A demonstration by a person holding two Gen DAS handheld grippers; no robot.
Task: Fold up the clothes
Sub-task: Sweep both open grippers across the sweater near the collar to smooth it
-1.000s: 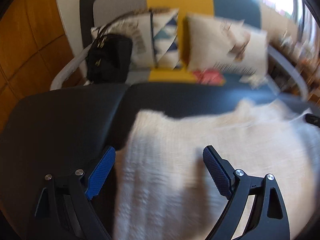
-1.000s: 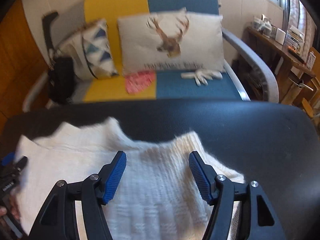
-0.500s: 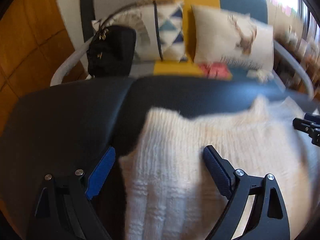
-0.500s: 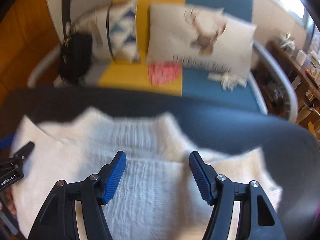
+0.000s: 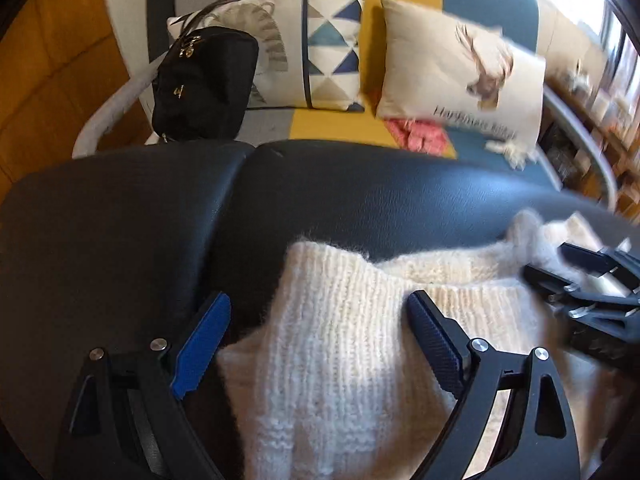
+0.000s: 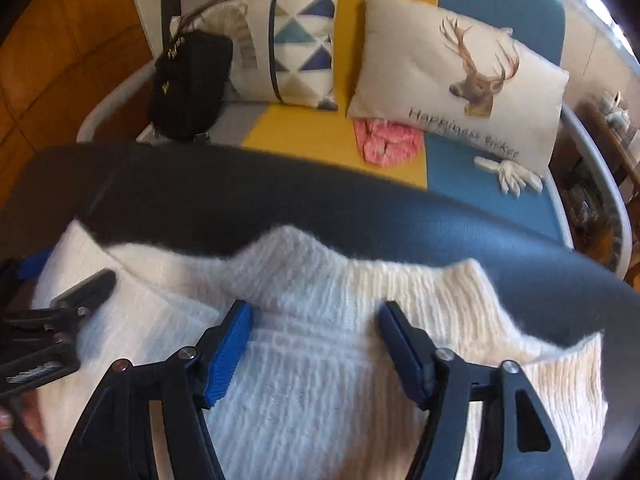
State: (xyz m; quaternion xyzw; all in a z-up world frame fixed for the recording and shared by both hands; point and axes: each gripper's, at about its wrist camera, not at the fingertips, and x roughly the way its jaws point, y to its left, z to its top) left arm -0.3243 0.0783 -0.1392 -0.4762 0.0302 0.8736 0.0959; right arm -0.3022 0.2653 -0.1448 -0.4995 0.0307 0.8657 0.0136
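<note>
Hovering, both released: left gripper (image 5: 316,344), right gripper (image 6: 314,344) over fuzzy ribbed-knit cream sweater (image 6: 320,380).

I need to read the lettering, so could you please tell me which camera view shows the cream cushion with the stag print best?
The right wrist view: the cream stag-print cushion is sharp and whole there, antlers and lettering clear. In the left wrist view the same cushion is motion-blurred, its print and text smeared.

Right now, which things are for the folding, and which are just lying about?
For folding: sweater, left tool, right tool, black surface.

Lying about: black bag, deer pillow, triangle pillow, pink cloth, white glove.
</note>
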